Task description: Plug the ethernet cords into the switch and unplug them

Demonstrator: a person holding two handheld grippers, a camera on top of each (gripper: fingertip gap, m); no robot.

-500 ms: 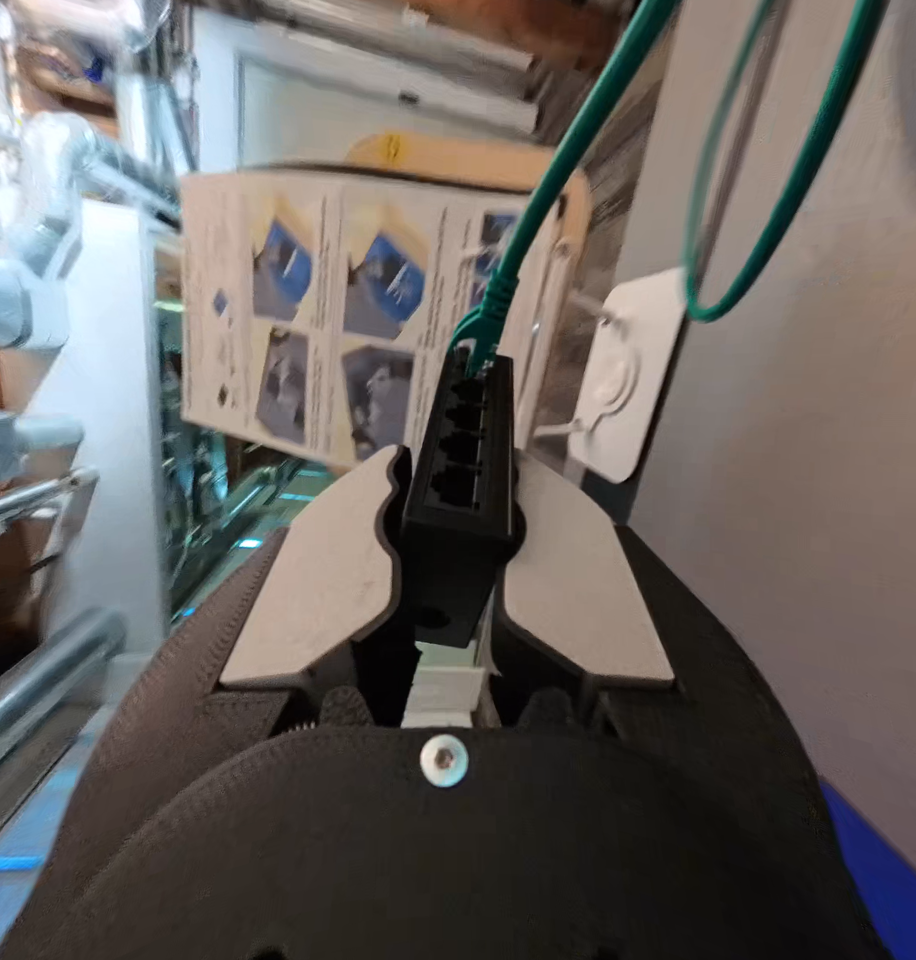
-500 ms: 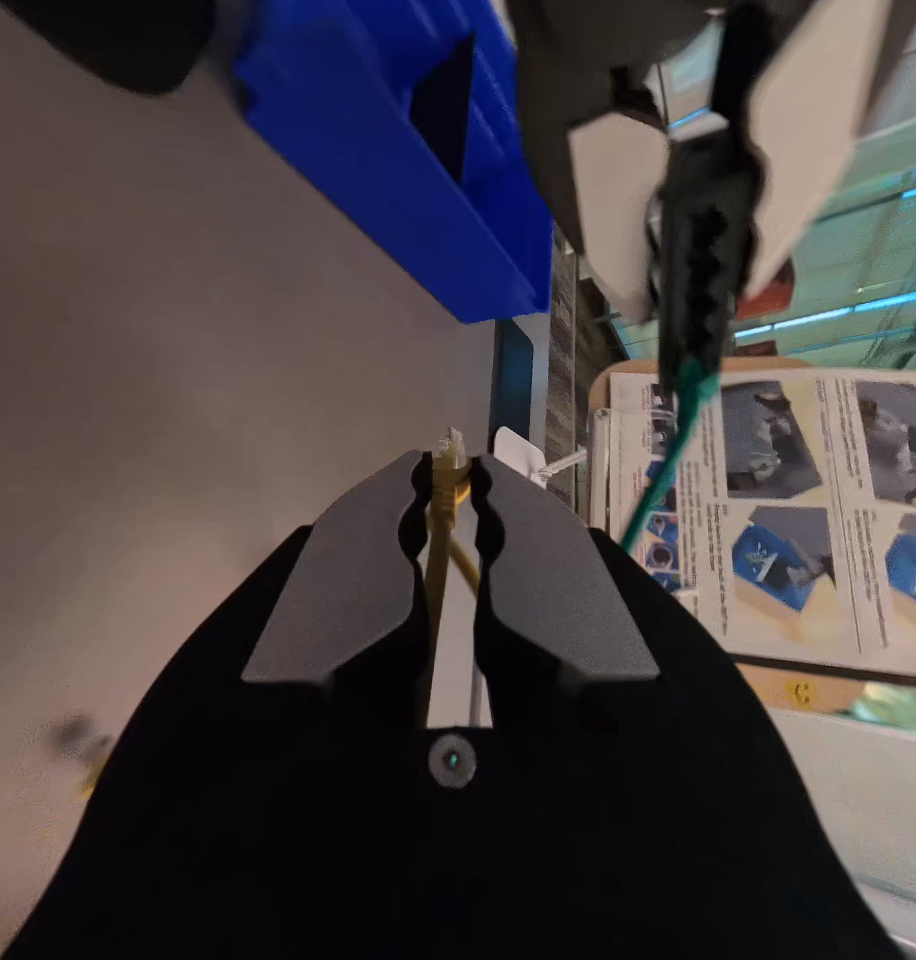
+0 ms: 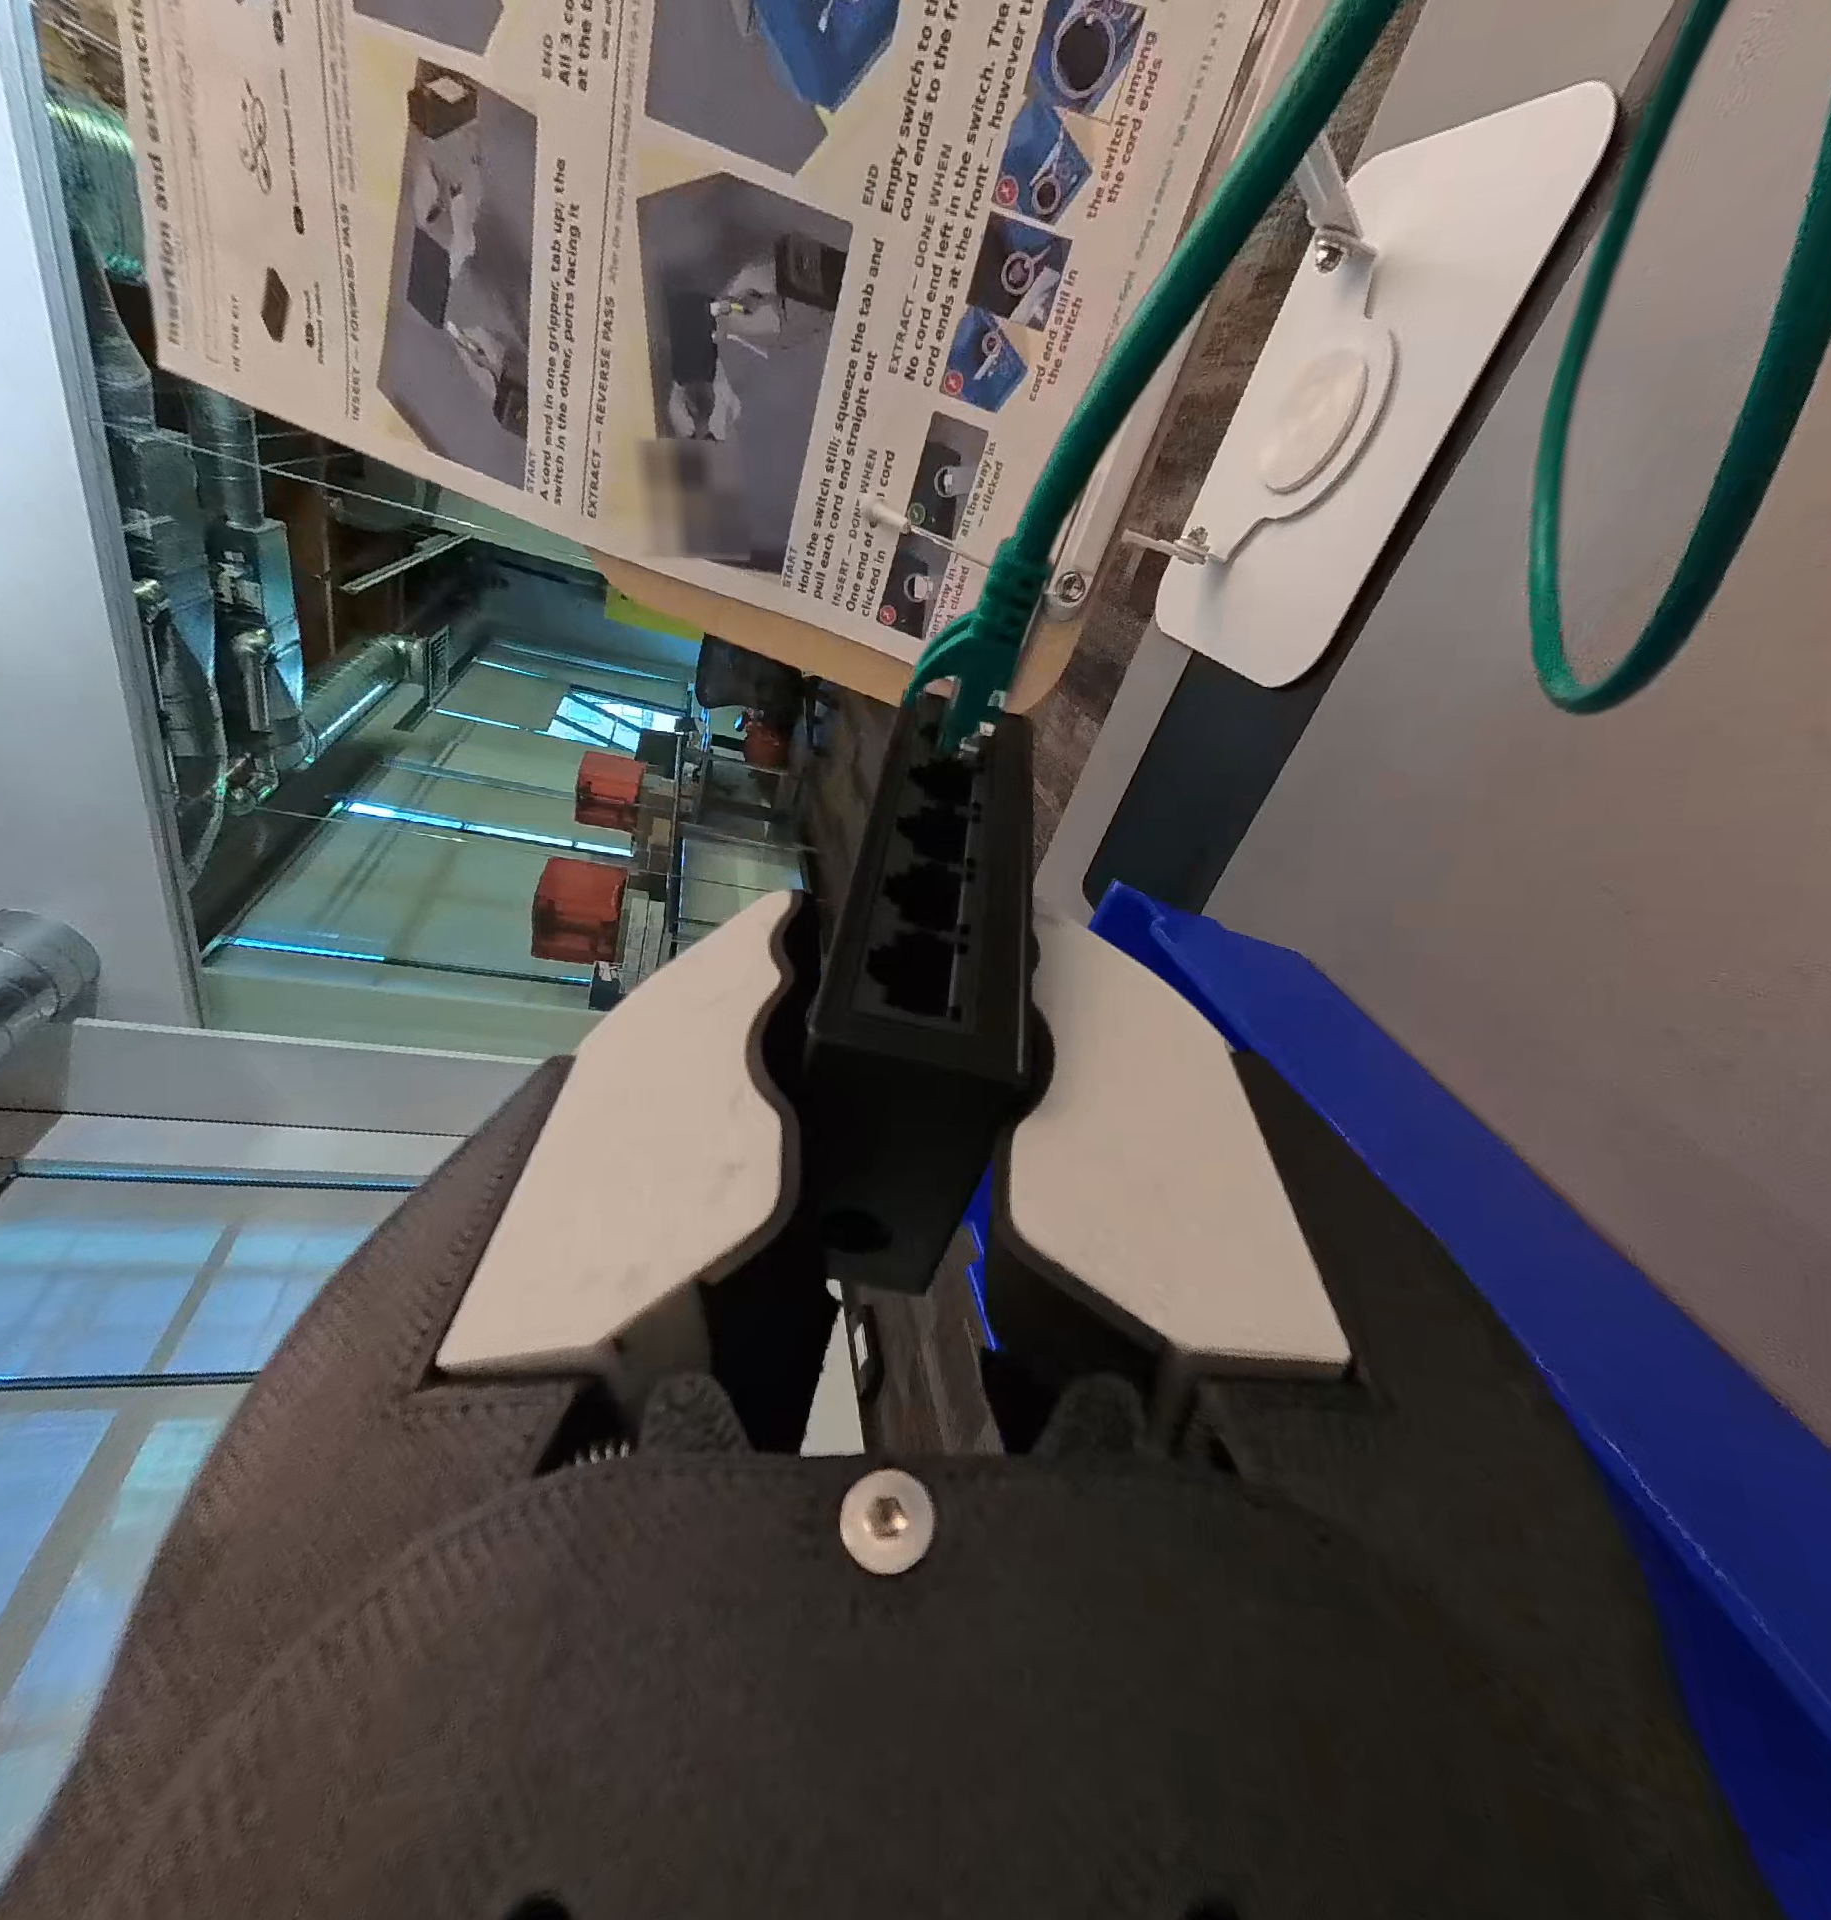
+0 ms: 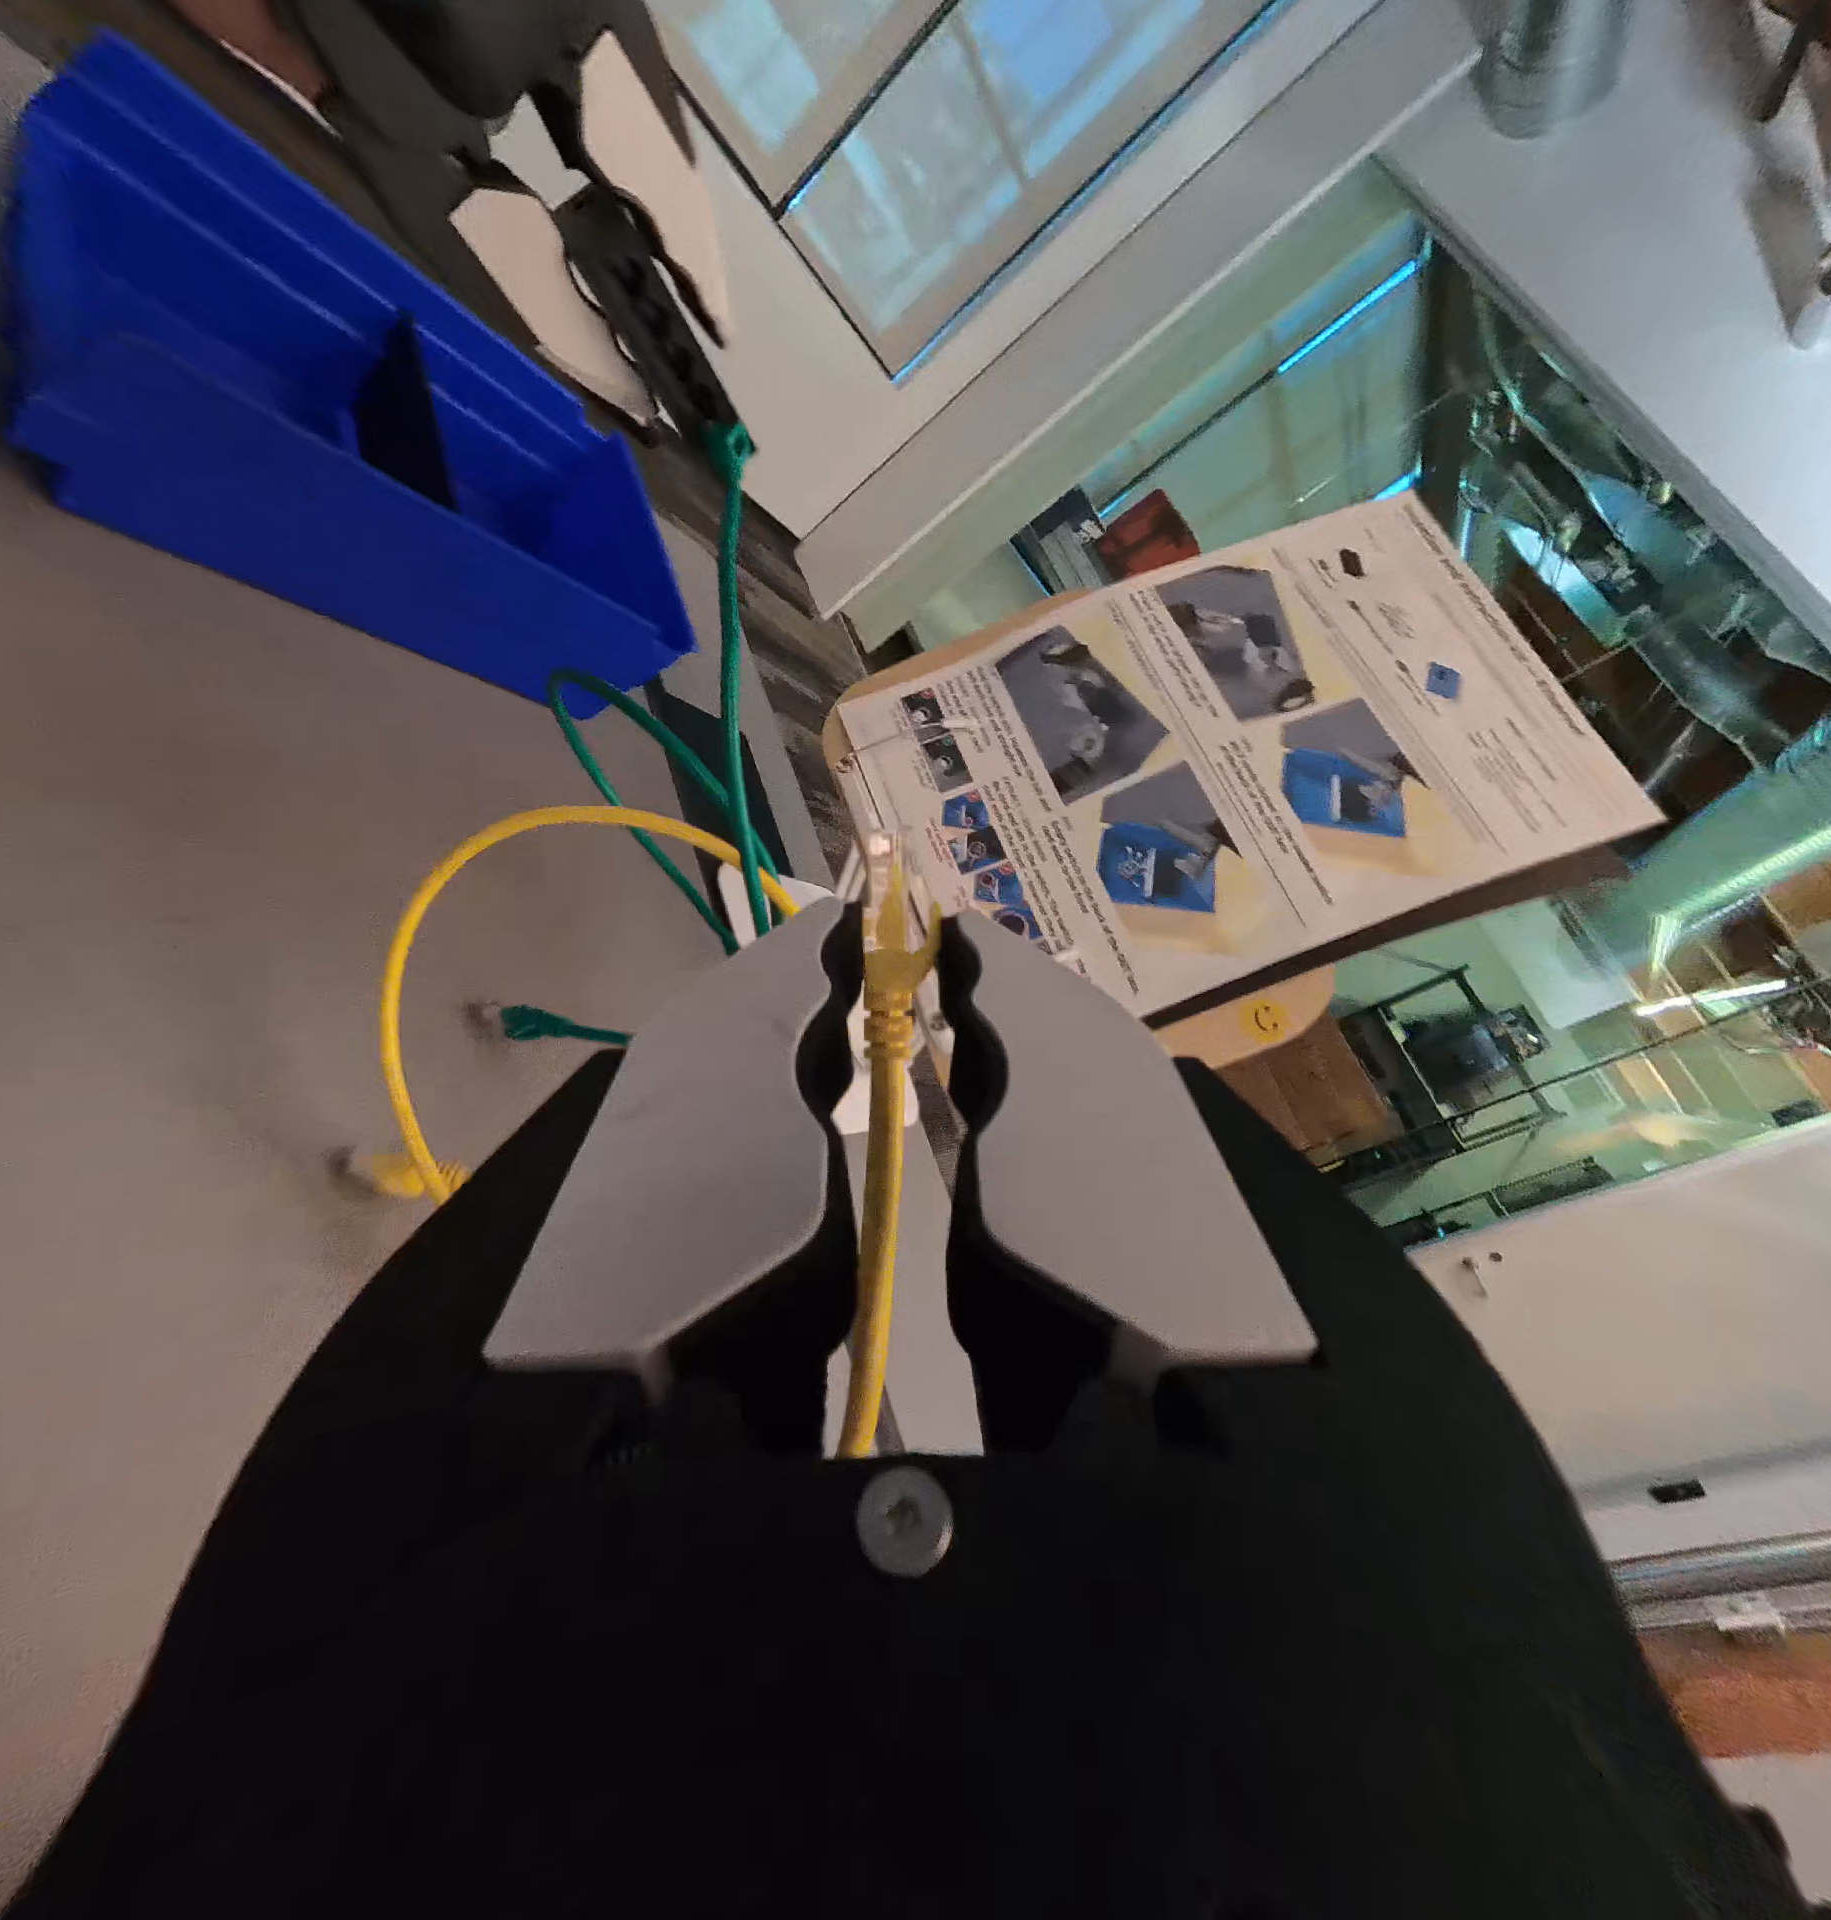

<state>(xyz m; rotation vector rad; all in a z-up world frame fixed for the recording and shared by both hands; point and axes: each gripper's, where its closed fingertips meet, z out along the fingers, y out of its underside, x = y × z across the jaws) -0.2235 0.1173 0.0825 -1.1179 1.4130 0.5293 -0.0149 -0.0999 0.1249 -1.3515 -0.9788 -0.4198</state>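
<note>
Both claws had swung since half a second earlier, and the blue bin [image 3: 1513, 1195] now showed beside the left claw [image 3: 916, 997], which gripped the black switch [image 3: 932, 935], aloft off the tabletop [image 4: 163, 831]. A green cord [image 3: 1150, 364] sat in its far port. The right claw [image 4: 890, 925] pinched the yellow cord [image 4: 885, 997], plug forward. Next: line the plug up with a free port. The instruction sheet [image 4: 1254, 748] stood at the tabletop's far edge; loose cord loops could snag.

Printed instruction sheet [image 3: 682, 260] bears text; yellow sticker [image 4: 1266, 1018] seemingly lettered
</note>
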